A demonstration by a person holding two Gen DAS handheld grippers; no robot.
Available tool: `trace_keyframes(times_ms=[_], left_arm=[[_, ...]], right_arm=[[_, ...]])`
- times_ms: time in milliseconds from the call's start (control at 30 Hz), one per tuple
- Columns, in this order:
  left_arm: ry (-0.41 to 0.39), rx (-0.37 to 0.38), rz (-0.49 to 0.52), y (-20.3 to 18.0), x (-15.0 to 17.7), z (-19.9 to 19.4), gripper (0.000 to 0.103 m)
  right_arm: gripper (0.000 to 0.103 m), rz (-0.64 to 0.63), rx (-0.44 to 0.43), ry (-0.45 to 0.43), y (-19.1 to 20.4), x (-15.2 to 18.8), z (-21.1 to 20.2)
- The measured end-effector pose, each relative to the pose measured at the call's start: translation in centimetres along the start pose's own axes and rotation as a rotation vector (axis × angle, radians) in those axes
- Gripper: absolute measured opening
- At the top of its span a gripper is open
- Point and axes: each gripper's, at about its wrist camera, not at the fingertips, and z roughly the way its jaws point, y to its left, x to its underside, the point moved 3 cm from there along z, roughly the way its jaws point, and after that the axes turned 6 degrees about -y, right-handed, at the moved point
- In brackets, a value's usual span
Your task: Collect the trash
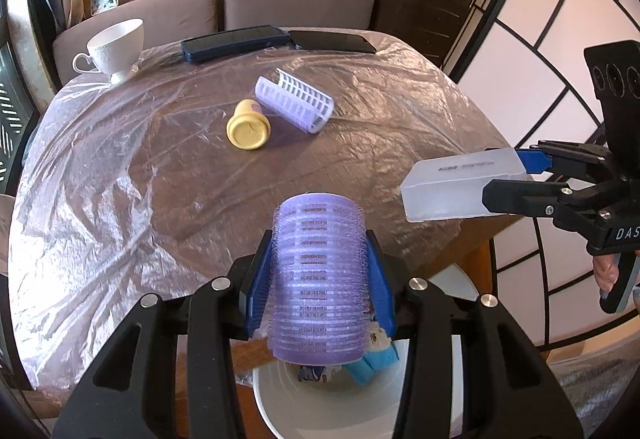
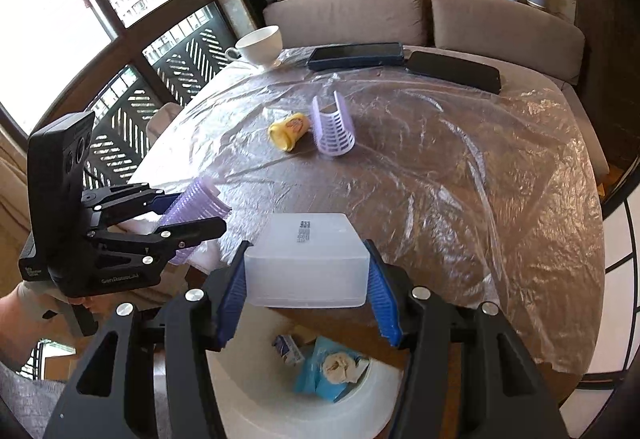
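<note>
Both grippers are carrying rubbish toward the round white plastic bin [image 2: 360, 407] that sits on the floor just below the table's near edge — the drop step, by the look of it. The left gripper [image 1: 320, 271] is clenched on a purple cylindrical hair roller [image 1: 318, 279], which hangs partly over the bin's mouth. The right gripper [image 2: 306, 279] grips a frosted translucent plastic box [image 2: 306, 259], held above the bin's rim on the table side. Next, I'd judge, each load must be brought squarely over the opening before the fingers let go — one at a time, so they don't collide.

Inside the bin: a blue wrapper with crumpled tissue [image 2: 332, 371] and one small carton [image 2: 288, 349]. Beyond the bin, on the plastic-covered table [image 2: 460, 179]: one yellow bottle lying on its side [image 2: 289, 130], one lilac slotted roller shell [image 2: 334, 129] beside it, one white teacup [image 2: 260, 45] and two dark phones [image 2: 356, 55] at the far edge.
</note>
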Motion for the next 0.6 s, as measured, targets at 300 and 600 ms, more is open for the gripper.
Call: trace_keyframes(times_ms=[300, 600], left_arm=[[0.02, 0.005, 0.015, -1.2, 1.3, -0.8, 0.045], [0.049, 0.016, 0.026, -2.2, 2.8, -1.1, 0.045]], right_arm=[[0.054, -0.002, -0.021, 0.026, 0.4, 1.5, -0.9], [0.054, -0.014, -0.035, 0.056, 1.2, 3.2, -1.4]])
